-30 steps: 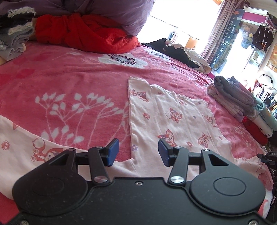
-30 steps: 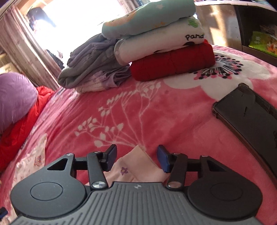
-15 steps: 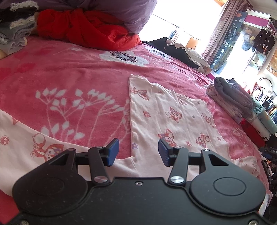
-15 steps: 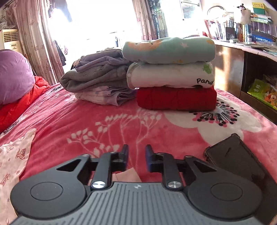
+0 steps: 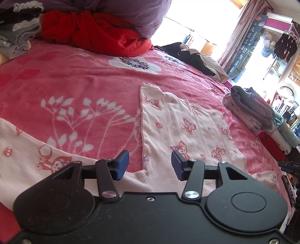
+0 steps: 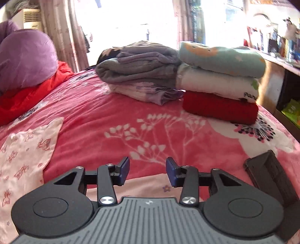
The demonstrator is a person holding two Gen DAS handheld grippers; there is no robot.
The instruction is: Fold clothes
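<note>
Pale pink cotton garment printed with small cartoon foxes and flowers (image 5: 180, 129), spread flat on the near half of a bed covered by a pink fleece blanket with white branch and flower motifs (image 5: 75, 80); one part runs off to the near left, another toward the far middle. The left gripper (image 5: 150, 165) hangs just above the garment's near edge, its blue-padded fingers (image 5: 122, 164) standing about half apart with nothing clamped between them. In the right wrist view, the right gripper (image 6: 147, 172) sits over a pink hem of the same garment, fingers (image 6: 124, 169) parted and empty, not pressing the cloth. Far across the bed lie two piles of folded clothes: grey and lilac items (image 6: 138, 75) on the left, and a mint, white and red stack (image 6: 219, 82) on the right. A black flat case (image 6: 270, 180) lies near right. A red quilt (image 5: 93, 33) and purple pillow (image 5: 131, 13) occupy the far left.
</note>
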